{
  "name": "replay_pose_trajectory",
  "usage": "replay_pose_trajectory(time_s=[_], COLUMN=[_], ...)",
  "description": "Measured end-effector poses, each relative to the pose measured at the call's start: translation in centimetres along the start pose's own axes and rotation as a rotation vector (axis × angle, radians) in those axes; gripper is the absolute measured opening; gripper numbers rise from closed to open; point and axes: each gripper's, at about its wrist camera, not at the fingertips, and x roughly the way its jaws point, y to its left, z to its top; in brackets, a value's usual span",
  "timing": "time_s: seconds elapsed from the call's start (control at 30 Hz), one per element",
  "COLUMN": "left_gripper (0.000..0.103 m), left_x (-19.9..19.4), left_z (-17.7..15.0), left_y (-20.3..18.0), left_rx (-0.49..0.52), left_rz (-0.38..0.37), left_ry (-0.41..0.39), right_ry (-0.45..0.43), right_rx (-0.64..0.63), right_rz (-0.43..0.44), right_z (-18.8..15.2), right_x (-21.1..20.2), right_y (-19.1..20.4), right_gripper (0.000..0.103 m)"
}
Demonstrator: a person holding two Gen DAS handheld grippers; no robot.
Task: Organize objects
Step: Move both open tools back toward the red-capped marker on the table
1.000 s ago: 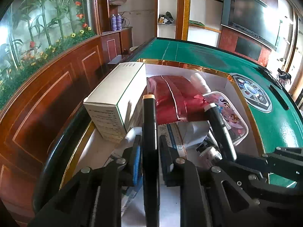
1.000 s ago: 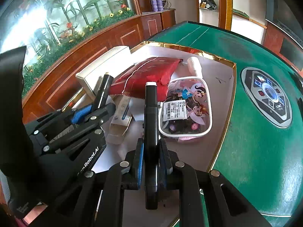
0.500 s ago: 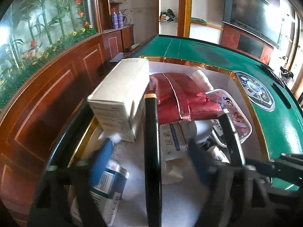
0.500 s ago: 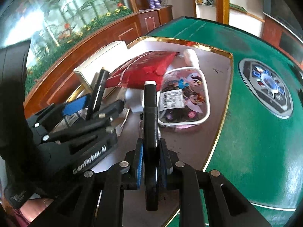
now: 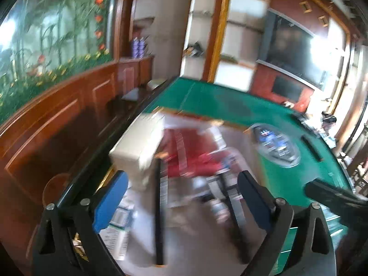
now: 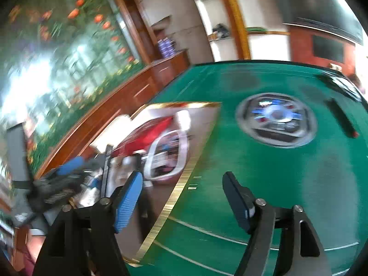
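Two tongs: both were opening with nothing between the pads.
Table [image 6: 264, 172]: green felt, carrying a gold-edged white tray [image 5: 195, 237] at its 9 o'clock side.
White box [image 5: 135, 147]: at the tray's 10 o'clock.
Red pouch [image 5: 191, 154]: mid-tray, blurred.
Black pen [image 5: 158, 211]: lay in the tray under the left tongs [image 5: 181, 202].
Right tongs [image 6: 181, 195]: over the tray's gold edge.

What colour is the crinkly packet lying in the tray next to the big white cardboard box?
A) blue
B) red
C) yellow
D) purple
B: the crinkly packet in the gold-edged tray is plainly red in both wrist views, lying just right of the big white cardboard box, though the pictures are blurred.
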Motion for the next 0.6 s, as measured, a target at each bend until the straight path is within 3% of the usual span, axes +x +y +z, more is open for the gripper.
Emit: replay_pose_trajectory(time_s=[0.23,0.33,0.6], left_gripper=[0.102,0.102,0.102], left_x=[-0.7,1.1,8.9], left_z=[1.5,1.2,-0.9], left_y=[-9.9,-15.5,-26.5], left_rx=[0.173,0.265,0.347], left_rz=[-0.155,-0.204,-0.297], left_ry=[0.000,0.059,0.223], right_ry=[-0.023,-0.043,-0.084], right_rx=[0.171,0.246,0.407], right_rz=[-0.100,-0.147,-0.250], right_z=[-0.4,-0.8,-2.2], right_x=[-3.6,-5.6,-10.2], right_y=[-9.6,-13.7,-22.7], right_gripper=[0.079,0.079,0.079])
